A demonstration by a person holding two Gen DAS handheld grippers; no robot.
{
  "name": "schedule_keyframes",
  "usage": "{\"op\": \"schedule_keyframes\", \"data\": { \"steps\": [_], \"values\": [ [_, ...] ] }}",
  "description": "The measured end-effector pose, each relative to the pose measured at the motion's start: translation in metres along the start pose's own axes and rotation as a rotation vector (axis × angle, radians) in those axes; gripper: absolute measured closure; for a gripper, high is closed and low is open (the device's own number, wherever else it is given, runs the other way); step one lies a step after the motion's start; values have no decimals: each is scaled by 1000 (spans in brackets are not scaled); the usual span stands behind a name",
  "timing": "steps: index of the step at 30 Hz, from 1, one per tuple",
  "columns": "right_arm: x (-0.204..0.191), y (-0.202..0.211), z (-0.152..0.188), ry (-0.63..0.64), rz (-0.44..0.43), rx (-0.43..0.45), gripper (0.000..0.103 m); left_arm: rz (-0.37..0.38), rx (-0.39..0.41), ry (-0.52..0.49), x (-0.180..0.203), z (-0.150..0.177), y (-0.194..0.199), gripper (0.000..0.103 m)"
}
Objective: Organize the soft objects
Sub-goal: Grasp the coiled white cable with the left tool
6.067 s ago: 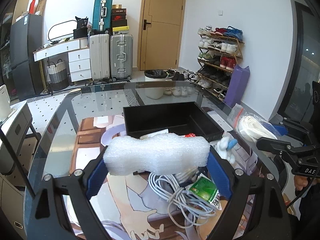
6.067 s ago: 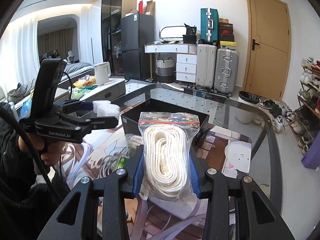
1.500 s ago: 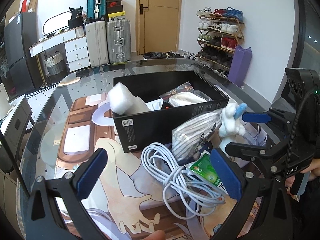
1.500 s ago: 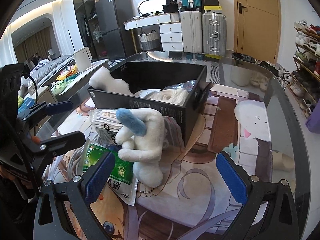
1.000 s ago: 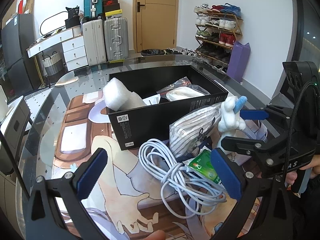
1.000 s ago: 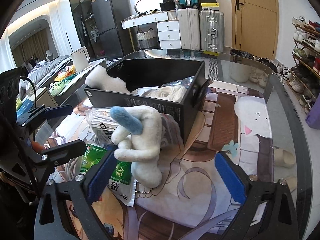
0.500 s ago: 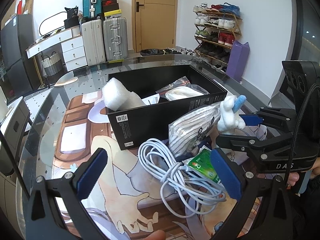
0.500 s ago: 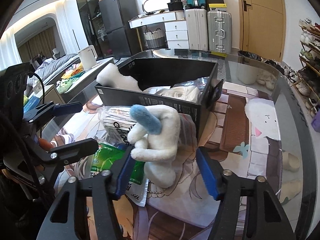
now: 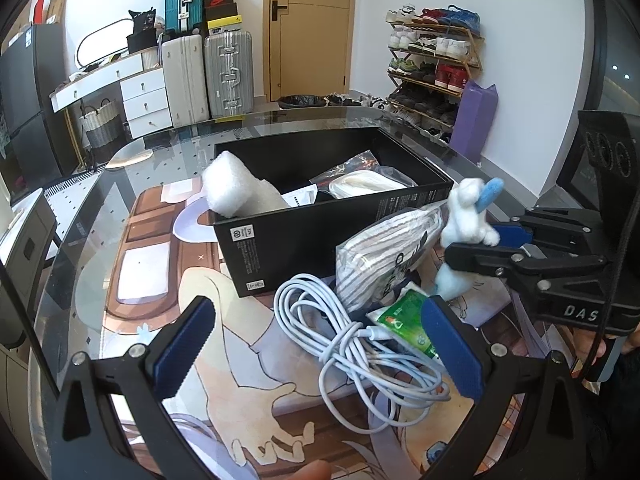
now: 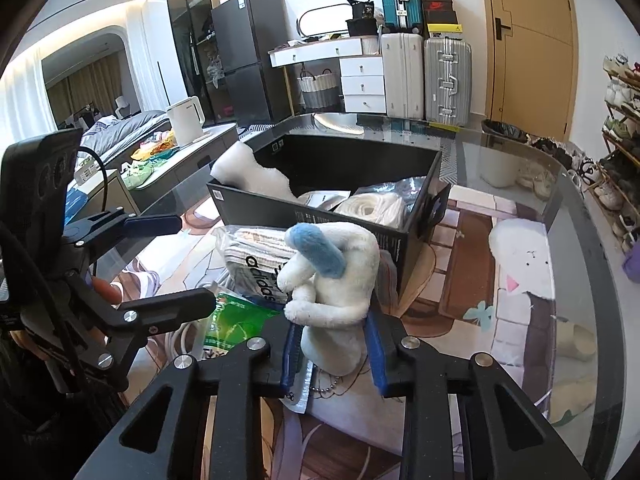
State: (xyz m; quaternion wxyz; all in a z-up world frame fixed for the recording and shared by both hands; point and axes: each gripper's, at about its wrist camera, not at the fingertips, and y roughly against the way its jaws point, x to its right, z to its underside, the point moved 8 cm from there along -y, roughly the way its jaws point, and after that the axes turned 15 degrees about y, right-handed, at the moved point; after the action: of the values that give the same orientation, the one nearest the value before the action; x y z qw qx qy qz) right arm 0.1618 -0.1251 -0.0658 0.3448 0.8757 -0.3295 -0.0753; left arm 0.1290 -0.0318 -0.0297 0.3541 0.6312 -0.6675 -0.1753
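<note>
Up close, the right wrist view shows the right gripper (image 10: 334, 354) clamped on the white plush toy (image 10: 336, 280), near the black box (image 10: 312, 212). Left wrist view adds the left gripper (image 9: 316, 350) spread wide, empty, over a white cable coil (image 9: 360, 344), with a bagged sock pack (image 9: 384, 256) crowding the toy's left.

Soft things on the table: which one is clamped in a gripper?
The white plush toy with a blue ear; the right gripper squeezes its base. The bagged striped socks lie free.
</note>
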Motion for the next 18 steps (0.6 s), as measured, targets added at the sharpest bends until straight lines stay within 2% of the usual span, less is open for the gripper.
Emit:
{"op": "schedule_keyframes", "data": {
  "steps": [4, 12, 18],
  "values": [
    [8, 10, -2, -11, 10, 22, 74, 12, -8, 9, -1, 0, -1, 0],
    [21, 20, -2, -27, 39, 33, 74, -43, -47, 48, -14, 5, -15, 0],
    [20, 21, -2, -25, 35, 31, 74, -37, -80, 89, -18, 10, -24, 0]
  ]
}}
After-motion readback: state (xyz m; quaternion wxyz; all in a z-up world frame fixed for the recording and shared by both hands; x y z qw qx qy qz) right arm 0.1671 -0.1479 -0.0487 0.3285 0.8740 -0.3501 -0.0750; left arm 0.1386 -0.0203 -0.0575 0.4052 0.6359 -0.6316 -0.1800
